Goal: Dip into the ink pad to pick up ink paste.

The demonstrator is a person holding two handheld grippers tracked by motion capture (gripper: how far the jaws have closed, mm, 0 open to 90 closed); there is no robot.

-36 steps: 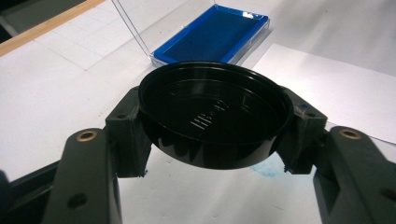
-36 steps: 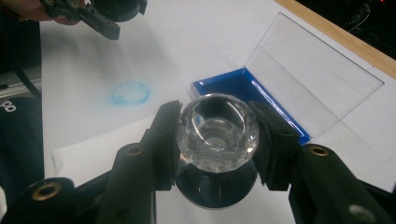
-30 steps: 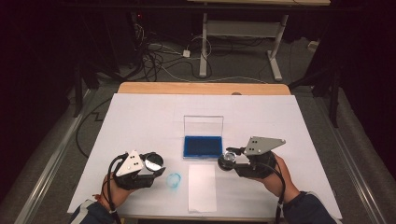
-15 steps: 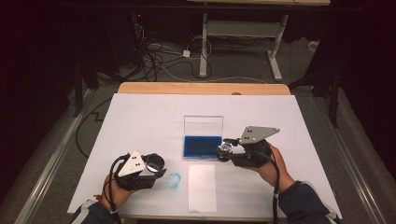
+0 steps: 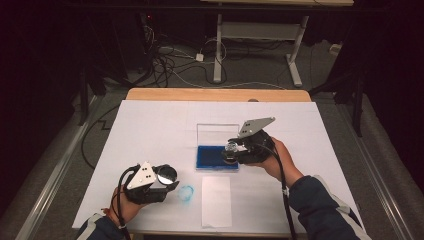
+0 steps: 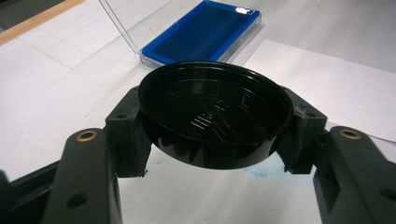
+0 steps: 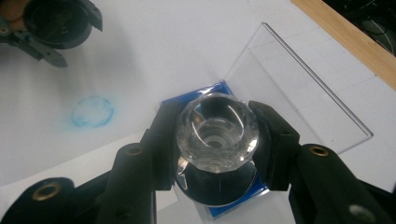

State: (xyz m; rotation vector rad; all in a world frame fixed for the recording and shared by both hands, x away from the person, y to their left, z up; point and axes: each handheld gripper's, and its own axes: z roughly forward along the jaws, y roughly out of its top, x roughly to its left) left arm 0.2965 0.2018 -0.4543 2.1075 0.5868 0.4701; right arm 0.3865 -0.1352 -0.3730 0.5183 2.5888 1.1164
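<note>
Spread over the white-covered desk (image 5: 150,125): a loose white sheet (image 5: 216,200) at the middle of the front edge, and behind it, near the desk's centre, a blue ink pad (image 5: 212,156) in a clear case with its hinged lid (image 5: 215,134) standing open toward the back edge.

Over the pad's right end, the right hand-held gripper (image 5: 232,152), clamped on a round stamp with a faceted clear knob (image 7: 217,133), jaws pressed to either side of the knob and the stamp's round base facing down at the blue. At the front-left of the desk, the left hand-held gripper (image 5: 166,176), closed on a shallow black round cap (image 6: 212,112), open side up, held clear of the surface. Just right of that cap, a faint blue ring print (image 5: 186,192) on the desk covering.

Judged step: inking the stamp.

- Level the base before lowering; a tilted face would likely take ink on one edge only.
- Come straight down onto the middle of the blue, well inside the case rim and clear of the upright lid.
- Press lightly, without twisting, since the smooth knob could slip between the jaws.
- Lift straight up to avoid dragging the light case along.
- Keep the cap parked at the front-left, away from the sheet.
</note>
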